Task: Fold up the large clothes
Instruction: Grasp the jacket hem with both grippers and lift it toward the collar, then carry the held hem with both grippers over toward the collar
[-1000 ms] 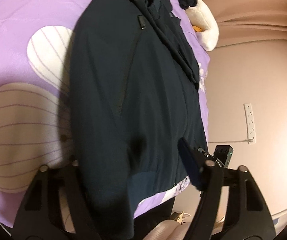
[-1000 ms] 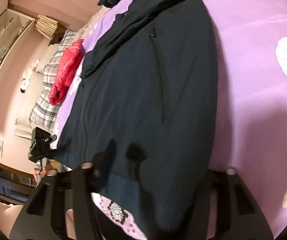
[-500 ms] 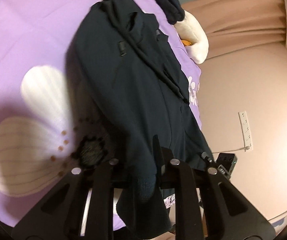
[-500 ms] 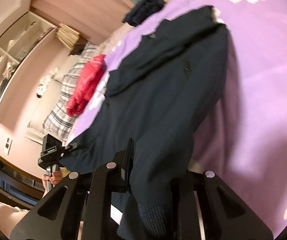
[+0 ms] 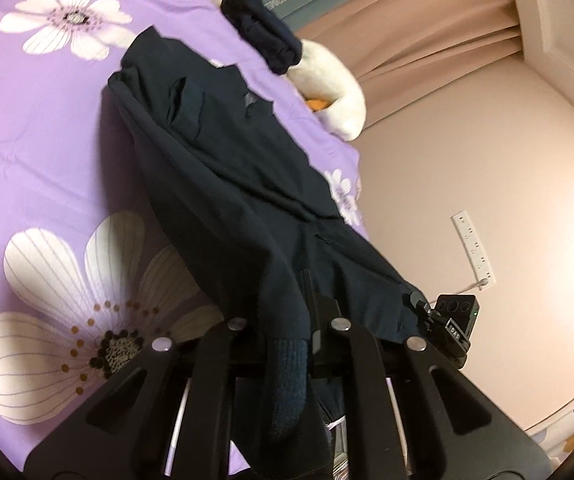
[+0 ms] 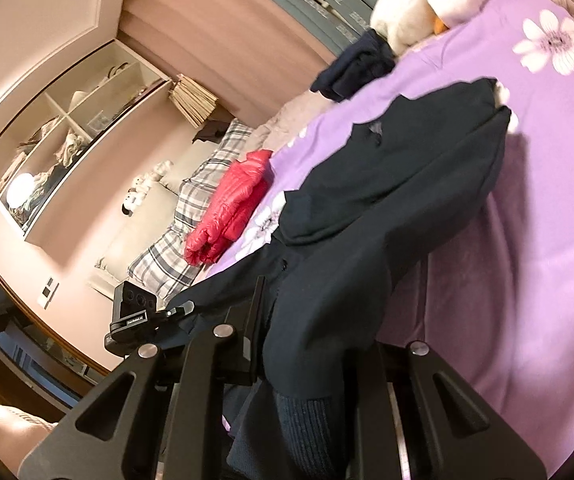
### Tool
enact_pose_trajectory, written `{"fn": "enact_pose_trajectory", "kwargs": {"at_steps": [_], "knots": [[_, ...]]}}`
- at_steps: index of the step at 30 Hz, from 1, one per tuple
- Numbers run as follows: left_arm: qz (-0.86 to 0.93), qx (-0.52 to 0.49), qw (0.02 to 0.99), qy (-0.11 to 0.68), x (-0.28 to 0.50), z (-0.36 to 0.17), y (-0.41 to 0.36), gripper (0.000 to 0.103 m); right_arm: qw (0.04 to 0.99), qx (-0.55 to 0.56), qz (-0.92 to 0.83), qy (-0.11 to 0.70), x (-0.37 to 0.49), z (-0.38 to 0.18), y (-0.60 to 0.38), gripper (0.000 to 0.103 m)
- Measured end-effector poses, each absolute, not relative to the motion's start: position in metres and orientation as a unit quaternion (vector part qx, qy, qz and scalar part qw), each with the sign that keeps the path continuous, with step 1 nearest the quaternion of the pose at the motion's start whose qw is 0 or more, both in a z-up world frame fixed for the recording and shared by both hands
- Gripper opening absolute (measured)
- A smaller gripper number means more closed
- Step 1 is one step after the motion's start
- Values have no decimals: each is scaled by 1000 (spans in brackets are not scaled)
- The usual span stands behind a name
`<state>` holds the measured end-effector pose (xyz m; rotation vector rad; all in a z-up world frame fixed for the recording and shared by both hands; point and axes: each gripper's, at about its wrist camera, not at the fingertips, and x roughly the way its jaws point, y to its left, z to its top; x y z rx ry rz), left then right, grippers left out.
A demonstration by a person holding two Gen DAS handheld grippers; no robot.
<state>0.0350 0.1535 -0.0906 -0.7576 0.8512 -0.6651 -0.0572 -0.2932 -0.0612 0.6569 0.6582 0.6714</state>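
A dark navy jacket point(image 5: 223, 168) lies lengthwise on a purple flowered bedspread point(image 5: 39, 128), its ribbed hem lifted off the bed. My left gripper point(image 5: 287, 320) is shut on the hem at one corner, and the ribbed band hangs down between its fingers. In the right wrist view the same jacket point(image 6: 399, 184) runs away toward the far side of the bed. My right gripper point(image 6: 307, 320) is shut on the hem's other corner, the cloth bunched between its jaws. Each view shows the other gripper at the hem's far end, the right gripper point(image 5: 419, 304) and the left gripper point(image 6: 179, 308).
A white plush toy point(image 5: 335, 92) and a folded dark garment point(image 5: 263, 36) sit at the bed's far end. A red puffy jacket point(image 6: 231, 204) lies beside plaid pillows point(image 6: 167, 256). Curtains point(image 5: 427, 32), a wall power strip point(image 5: 473, 246) and wall shelves point(image 6: 67, 128) surround the bed.
Both grippers closed on the jacket's hem and lifted it off the bed. More of the room and the bed's far end came into view.
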Motion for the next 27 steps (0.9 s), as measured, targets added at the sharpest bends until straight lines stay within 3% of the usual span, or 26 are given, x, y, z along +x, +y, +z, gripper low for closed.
{"fn": "enact_pose_trajectory", "kwargs": {"at_steps": [16, 27], "knots": [[-344, -316, 818, 336, 14, -32, 156, 10, 845, 314, 342, 265, -78, -30, -304, 18], [-370, -309, 837, 259, -25, 25, 173, 10, 865, 260, 380, 201, -118, 28, -304, 17]]}}
